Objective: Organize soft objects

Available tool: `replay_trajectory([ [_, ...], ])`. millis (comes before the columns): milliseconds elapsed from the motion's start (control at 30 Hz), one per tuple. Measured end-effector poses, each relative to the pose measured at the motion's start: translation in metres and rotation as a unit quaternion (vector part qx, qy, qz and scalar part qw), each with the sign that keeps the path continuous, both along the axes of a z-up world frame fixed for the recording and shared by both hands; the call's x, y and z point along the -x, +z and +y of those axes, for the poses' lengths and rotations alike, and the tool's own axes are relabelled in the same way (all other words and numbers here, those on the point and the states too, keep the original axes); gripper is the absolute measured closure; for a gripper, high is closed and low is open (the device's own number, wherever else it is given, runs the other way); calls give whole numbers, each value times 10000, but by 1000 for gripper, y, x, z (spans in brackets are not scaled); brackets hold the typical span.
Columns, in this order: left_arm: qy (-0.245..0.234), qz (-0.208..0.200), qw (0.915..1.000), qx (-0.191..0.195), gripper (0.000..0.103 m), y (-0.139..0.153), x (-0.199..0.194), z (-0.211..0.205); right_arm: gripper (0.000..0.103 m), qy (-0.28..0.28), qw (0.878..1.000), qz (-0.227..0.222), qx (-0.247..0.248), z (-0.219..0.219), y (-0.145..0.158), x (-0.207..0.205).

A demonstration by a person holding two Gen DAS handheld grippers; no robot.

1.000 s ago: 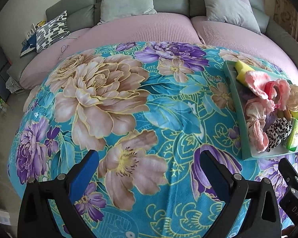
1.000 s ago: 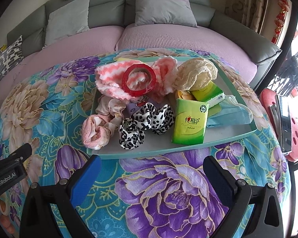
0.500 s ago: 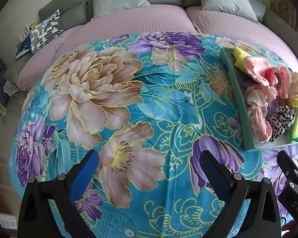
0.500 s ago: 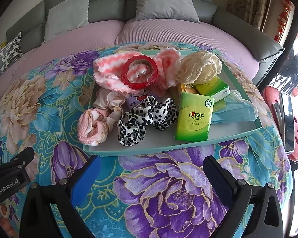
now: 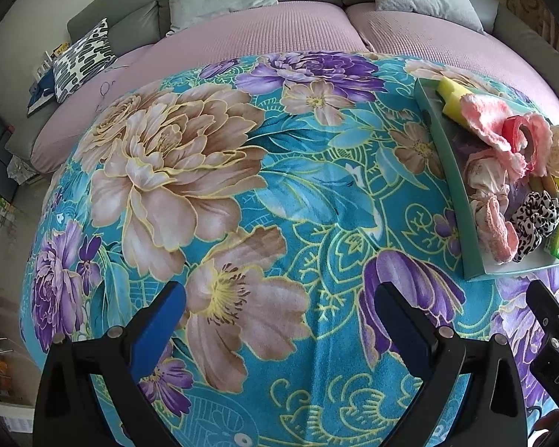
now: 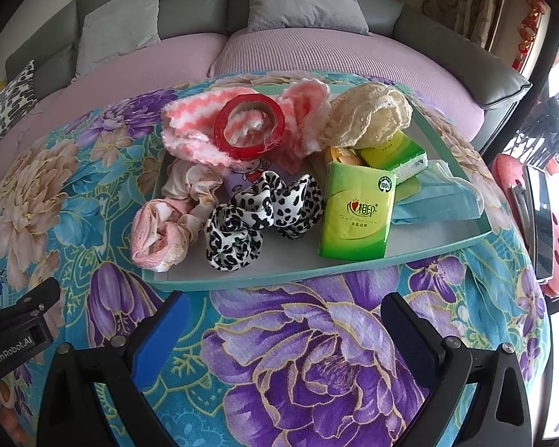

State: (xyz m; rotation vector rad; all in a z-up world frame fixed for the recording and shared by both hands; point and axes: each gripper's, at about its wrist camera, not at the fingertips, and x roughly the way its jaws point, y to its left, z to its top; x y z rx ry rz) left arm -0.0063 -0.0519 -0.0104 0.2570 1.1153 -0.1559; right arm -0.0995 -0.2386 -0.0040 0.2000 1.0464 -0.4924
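Note:
A teal tray (image 6: 354, 266) sits on the floral blanket and holds soft things: a pink-white fluffy cloth (image 6: 193, 134) with a red tape ring (image 6: 249, 126) on it, a cream lace piece (image 6: 369, 115), a pink scrunchie (image 6: 160, 238), a leopard-print scrunchie (image 6: 257, 219), a green tissue pack (image 6: 357, 216) and a blue face mask (image 6: 439, 197). My right gripper (image 6: 281, 331) is open and empty just in front of the tray. My left gripper (image 5: 279, 316) is open and empty over bare blanket; the tray (image 5: 454, 186) lies to its right.
The floral blanket (image 5: 223, 193) covers a round table. A pink-covered sofa (image 5: 279, 26) with grey cushions curves behind it. A patterned pillow (image 5: 80, 59) lies at the far left. A red stool (image 6: 555, 223) stands at the right.
Both views have shifted: the tray and blanket sit lower and closer in the frames, so both grippers have moved forward slightly. Both stay open and empty.

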Motion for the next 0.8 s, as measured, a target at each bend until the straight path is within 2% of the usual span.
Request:
replay_trajectory([
  [800,7,71,9999,-139,2,-5,-2,0,0,1,9999,99,29,2,-7,-2],
])
